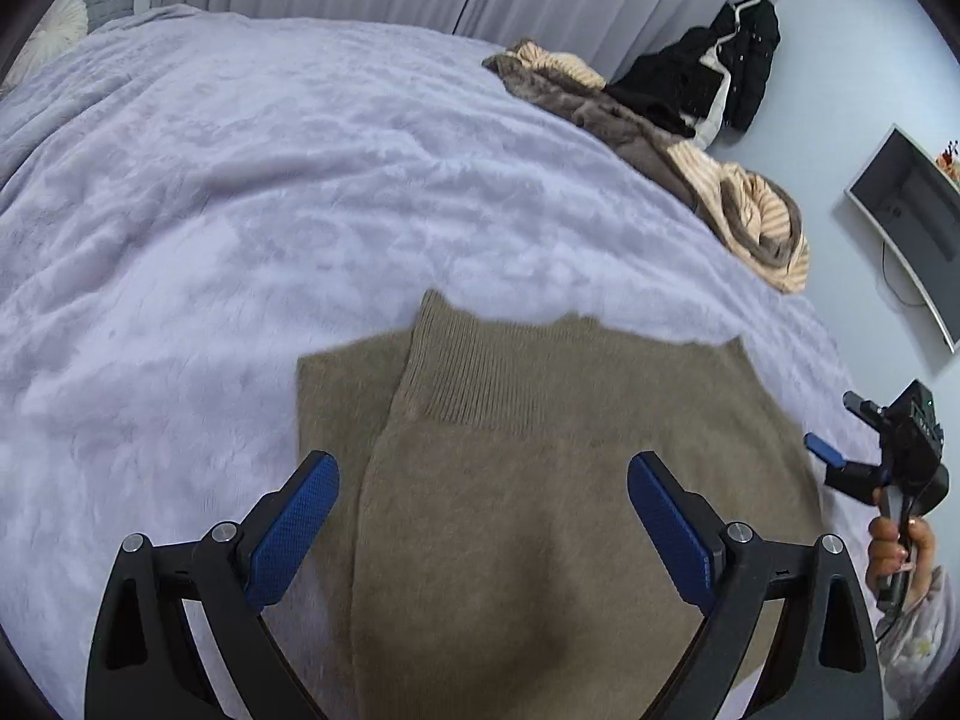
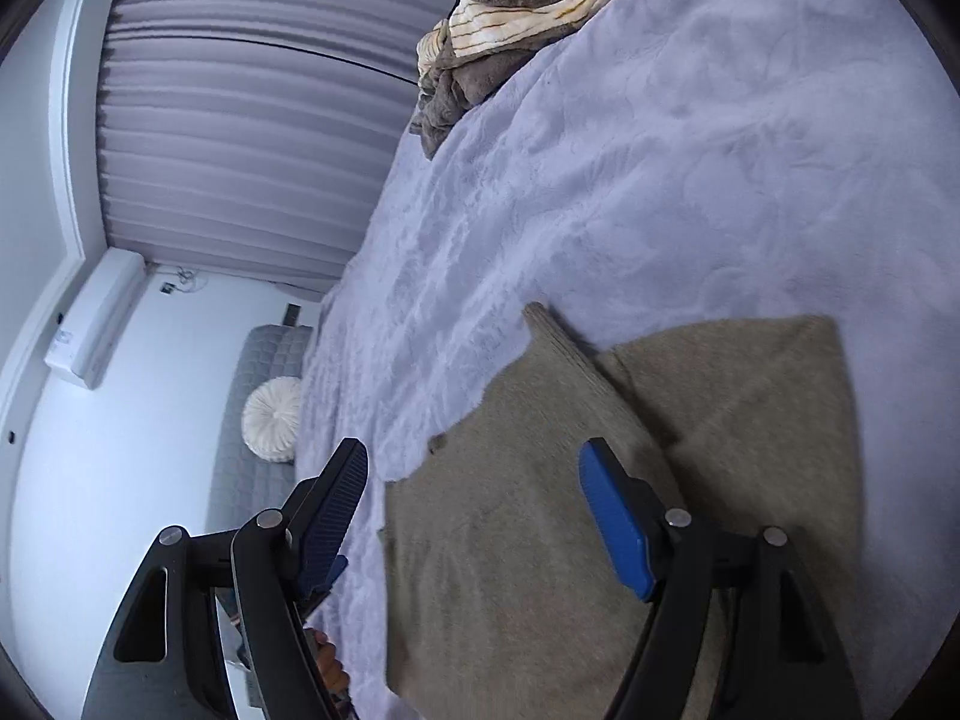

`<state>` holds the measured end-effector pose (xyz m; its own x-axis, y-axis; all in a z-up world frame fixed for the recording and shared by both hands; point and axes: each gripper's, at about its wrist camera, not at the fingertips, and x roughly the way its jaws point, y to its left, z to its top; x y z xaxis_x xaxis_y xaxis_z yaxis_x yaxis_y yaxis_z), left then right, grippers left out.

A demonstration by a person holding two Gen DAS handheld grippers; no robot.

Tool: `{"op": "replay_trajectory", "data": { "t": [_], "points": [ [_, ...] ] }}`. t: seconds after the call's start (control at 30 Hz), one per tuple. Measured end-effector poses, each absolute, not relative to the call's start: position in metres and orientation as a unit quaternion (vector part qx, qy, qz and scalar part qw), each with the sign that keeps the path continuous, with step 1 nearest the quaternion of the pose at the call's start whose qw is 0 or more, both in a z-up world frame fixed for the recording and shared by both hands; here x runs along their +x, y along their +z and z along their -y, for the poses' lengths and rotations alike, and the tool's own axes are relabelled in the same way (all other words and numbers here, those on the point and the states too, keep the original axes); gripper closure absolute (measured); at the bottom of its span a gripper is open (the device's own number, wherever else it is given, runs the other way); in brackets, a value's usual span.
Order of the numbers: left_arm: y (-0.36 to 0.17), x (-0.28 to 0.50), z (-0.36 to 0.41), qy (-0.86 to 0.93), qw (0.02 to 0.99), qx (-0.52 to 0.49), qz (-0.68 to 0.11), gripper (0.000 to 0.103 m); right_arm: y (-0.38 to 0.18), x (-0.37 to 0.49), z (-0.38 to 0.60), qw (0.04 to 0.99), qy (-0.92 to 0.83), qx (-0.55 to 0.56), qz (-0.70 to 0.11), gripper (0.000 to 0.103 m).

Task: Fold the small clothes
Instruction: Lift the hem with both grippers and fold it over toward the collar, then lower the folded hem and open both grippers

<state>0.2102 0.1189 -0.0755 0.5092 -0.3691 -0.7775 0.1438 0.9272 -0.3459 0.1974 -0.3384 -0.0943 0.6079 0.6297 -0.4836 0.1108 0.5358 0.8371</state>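
A taupe knitted garment (image 1: 540,480) lies flat on the lavender bedspread (image 1: 240,210), with a ribbed band folded over its top and one flap showing at its left. My left gripper (image 1: 483,468) is open and empty, hovering just above the garment. My right gripper (image 1: 825,447) shows at the garment's right edge in the left wrist view, held by a hand. In the right wrist view the right gripper (image 2: 474,456) is open and empty above the same garment (image 2: 540,540), which is seen rotated.
A pile of brown and cream striped fleece clothes (image 1: 690,162) lies at the bed's far right edge. A black coat (image 1: 732,66) hangs on the wall. A monitor (image 1: 918,216) is at the right. Grey curtains (image 2: 240,138), a grey headboard and a white round pillow (image 2: 273,414) are behind.
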Motion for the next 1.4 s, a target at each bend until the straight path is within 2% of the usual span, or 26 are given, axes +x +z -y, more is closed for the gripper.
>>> {"op": "replay_trajectory", "data": {
  "t": [0.2, 0.3, 0.33, 0.37, 0.4, 0.43, 0.47, 0.6, 0.7, 0.83, 0.97, 1.03, 1.2, 1.3, 1.4],
  "points": [
    [-0.117, 0.153, -0.14, -0.163, 0.816, -0.141, -0.536, 0.006, -0.105, 0.127, 0.345, 0.779, 0.17, 0.382, -0.467, 0.031],
    [-0.13, 0.139, -0.141, -0.178, 0.796, -0.164, -0.555, 0.009, -0.121, 0.11, 0.348, 0.759, 0.186, 0.383, -0.492, 0.046],
    [-0.131, 0.137, -0.141, -0.18, 0.794, -0.17, -0.555, 0.022, -0.127, 0.108, 0.347, 0.75, 0.191, 0.387, -0.502, 0.053],
    [-0.132, 0.135, -0.14, -0.186, 0.79, -0.175, -0.558, 0.03, -0.132, 0.106, 0.346, 0.742, 0.197, 0.389, -0.509, 0.063],
    [-0.133, 0.135, -0.139, -0.186, 0.786, -0.177, -0.562, 0.049, -0.136, 0.106, 0.342, 0.737, 0.2, 0.385, -0.518, 0.071],
    [-0.133, 0.135, -0.137, -0.186, 0.782, -0.174, -0.568, 0.076, -0.138, 0.105, 0.337, 0.734, 0.199, 0.379, -0.527, 0.094],
    [-0.133, 0.134, -0.137, -0.189, 0.778, -0.169, -0.575, 0.085, -0.136, 0.105, 0.333, 0.734, 0.203, 0.377, -0.527, 0.098],
    [-0.12, 0.12, -0.15, -0.2, 0.785, -0.166, -0.563, 0.086, -0.108, 0.09, 0.313, 0.752, 0.253, 0.322, -0.517, 0.098],
    [-0.134, 0.108, -0.161, -0.189, 0.782, -0.164, -0.571, 0.086, -0.122, 0.075, 0.317, 0.753, 0.213, 0.29, -0.55, 0.098],
    [-0.137, 0.093, -0.173, -0.18, 0.789, -0.181, -0.559, 0.086, -0.152, 0.061, 0.341, 0.735, 0.193, 0.372, -0.533, 0.098],
    [-0.119, 0.077, -0.188, -0.139, 0.808, -0.157, -0.55, 0.085, -0.141, 0.053, 0.345, 0.754, 0.173, 0.364, -0.518, 0.098],
    [-0.108, 0.074, -0.195, -0.117, 0.82, -0.141, -0.543, 0.085, -0.124, 0.054, 0.346, 0.772, 0.153, 0.35, -0.508, 0.093],
    [-0.086, 0.108, -0.182, -0.125, 0.836, -0.147, -0.513, 0.085, -0.085, 0.081, 0.35, 0.809, 0.147, 0.322, -0.469, 0.092],
    [-0.077, 0.148, -0.151, -0.135, 0.847, -0.139, -0.496, 0.085, -0.078, 0.126, 0.339, 0.816, 0.139, 0.306, -0.471, 0.087],
    [-0.073, 0.184, -0.115, -0.141, 0.856, -0.12, -0.483, 0.085, -0.078, 0.179, 0.321, 0.825, 0.122, 0.267, -0.483, 0.077]
  ]
}}
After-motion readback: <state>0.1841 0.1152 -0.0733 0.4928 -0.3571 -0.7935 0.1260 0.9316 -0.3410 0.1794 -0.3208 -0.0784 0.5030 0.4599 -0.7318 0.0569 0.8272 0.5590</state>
